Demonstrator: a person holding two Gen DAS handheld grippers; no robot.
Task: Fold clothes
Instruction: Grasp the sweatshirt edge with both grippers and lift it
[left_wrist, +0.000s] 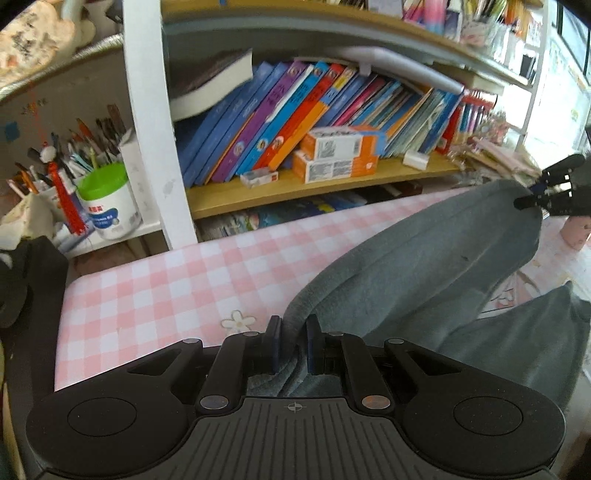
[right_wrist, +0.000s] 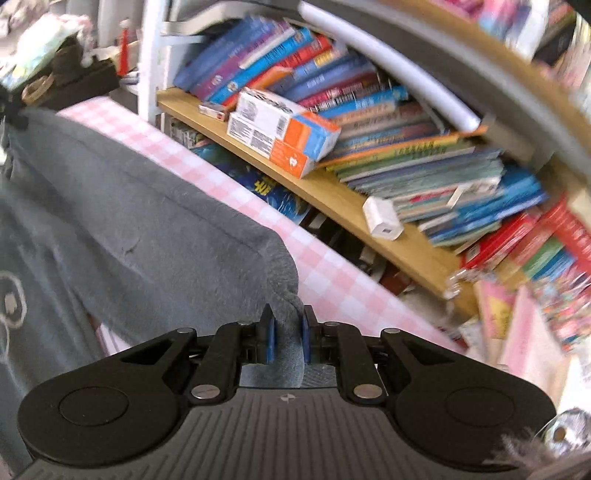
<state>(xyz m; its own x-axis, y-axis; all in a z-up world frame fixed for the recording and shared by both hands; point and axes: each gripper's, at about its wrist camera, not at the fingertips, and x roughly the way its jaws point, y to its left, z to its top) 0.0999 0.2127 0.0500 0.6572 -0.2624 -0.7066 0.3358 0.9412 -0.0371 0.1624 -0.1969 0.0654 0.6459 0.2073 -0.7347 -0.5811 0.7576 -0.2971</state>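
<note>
Both tongs (left_wrist: 293, 325) (right_wrist: 287, 321) angle downward, pinching the grey garment (left_wrist: 424, 266).

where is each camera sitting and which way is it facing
Left wrist: rides on the left tongs, looking along them over the pink checked table toward the bookshelf; its own tongs pinch the grey garment, and the right tongs show far right.
Right wrist: rides on the right tongs, tilted, facing the same bookshelf; its tongs pinch the garment.
Shared: garment, table, shelf, orange-and-white boxes.
</note>
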